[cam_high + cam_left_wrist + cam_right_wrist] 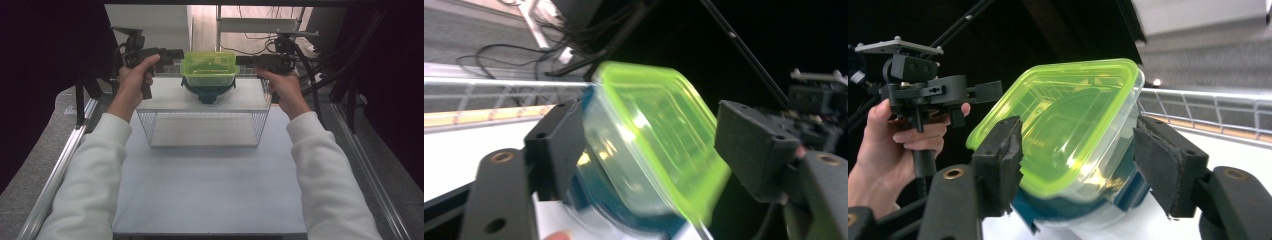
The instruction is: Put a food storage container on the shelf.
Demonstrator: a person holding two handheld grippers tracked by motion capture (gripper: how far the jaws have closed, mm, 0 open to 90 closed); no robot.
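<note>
Lidded container between two grippers

The green-lidded clear container (209, 69) sits on a dark blue bowl (209, 93) atop the wire rack (202, 127), lid up, long axis 9-to-3. Left gripper (176, 53) at 9, right gripper (243, 59) at 3; both gape around it, gripping nothing.

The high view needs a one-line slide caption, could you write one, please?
Two hand-held tools, left tool and right tool, flank a green-lidded container stacked on a wire basket.

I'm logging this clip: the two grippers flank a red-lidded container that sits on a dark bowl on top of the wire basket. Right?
Not quite: the lid is bright green, not red, as the right gripper view shows. The rest holds: the left gripper and right gripper flank the container, which sits on a dark bowl on top of the wire basket.
</note>
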